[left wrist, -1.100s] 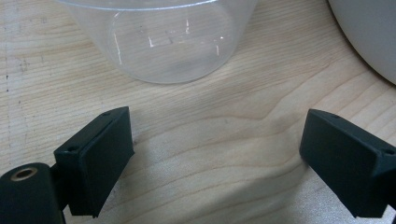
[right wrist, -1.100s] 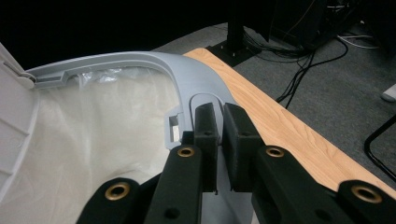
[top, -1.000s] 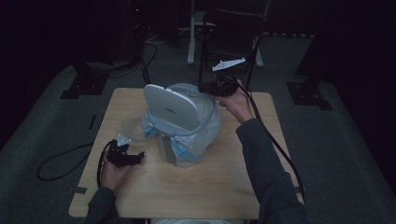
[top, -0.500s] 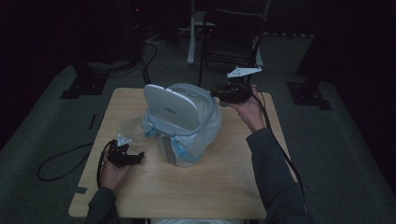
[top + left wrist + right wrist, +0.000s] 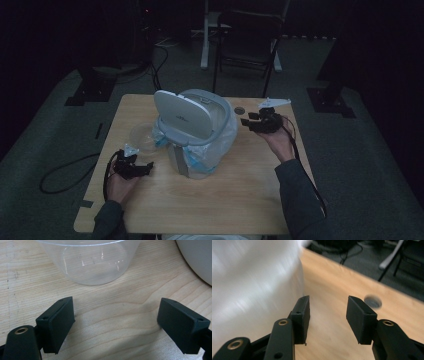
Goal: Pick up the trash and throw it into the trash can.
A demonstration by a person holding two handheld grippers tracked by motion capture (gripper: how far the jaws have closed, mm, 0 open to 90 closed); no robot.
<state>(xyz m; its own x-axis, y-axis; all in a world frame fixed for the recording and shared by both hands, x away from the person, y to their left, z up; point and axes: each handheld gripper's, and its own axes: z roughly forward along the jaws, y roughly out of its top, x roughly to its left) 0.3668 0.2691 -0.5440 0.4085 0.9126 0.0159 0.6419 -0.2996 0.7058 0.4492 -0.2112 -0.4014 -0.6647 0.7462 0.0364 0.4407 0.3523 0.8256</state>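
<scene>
In the right gripper view the bin point(image 5: 249, 282) is a white blur at upper left. The cup point(image 5: 90, 261) is cut off at the frame's top. Both hand-held grippers, left point(image 5: 142, 169) and right point(image 5: 250, 120), are released and empty, with bare surface point(image 5: 240, 195) around them. The right has drawn back from the bin toward centre right.

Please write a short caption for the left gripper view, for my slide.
Open left gripper above the wooden table, facing an empty clear plastic bowl.
</scene>
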